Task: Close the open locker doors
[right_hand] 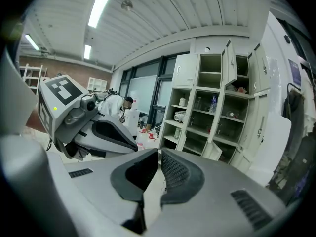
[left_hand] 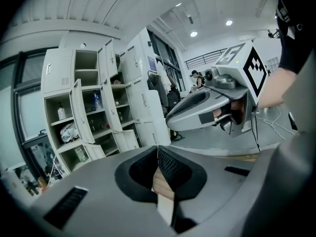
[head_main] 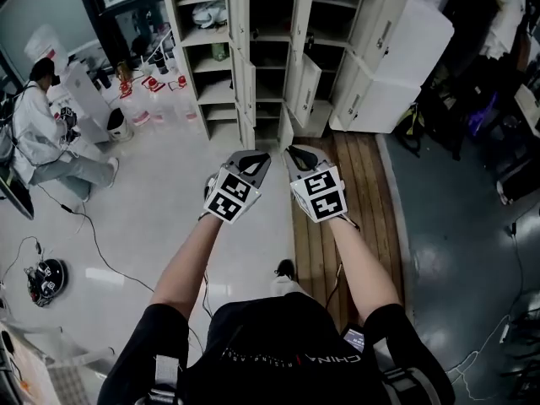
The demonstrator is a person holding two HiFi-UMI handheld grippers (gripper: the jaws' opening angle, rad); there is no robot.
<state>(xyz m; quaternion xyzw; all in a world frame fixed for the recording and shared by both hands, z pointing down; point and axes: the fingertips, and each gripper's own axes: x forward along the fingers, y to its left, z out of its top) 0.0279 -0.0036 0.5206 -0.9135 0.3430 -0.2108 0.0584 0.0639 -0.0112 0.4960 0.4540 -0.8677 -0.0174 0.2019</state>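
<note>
The white lockers (head_main: 218,57) stand ahead at the top of the head view, with several doors open: a tall one (head_main: 239,15), a middle one (head_main: 305,87) and a low one (head_main: 287,129). My left gripper (head_main: 253,160) and right gripper (head_main: 297,154) are held side by side, some way short of the lockers, touching nothing. Both are shut and empty. In the left gripper view the closed jaws (left_hand: 157,149) point at open doors (left_hand: 79,110). From the right gripper (right_hand: 159,152), shelves (right_hand: 212,107) and an open upper door (right_hand: 228,65) show.
A person (head_main: 42,133) sits on the floor at the left, near several bottles (head_main: 156,99). A wooden platform (head_main: 346,192) runs in front of the lockers on the right. Cables (head_main: 84,226) and a round device (head_main: 46,278) lie on the left floor. Dark clutter (head_main: 472,99) fills the right side.
</note>
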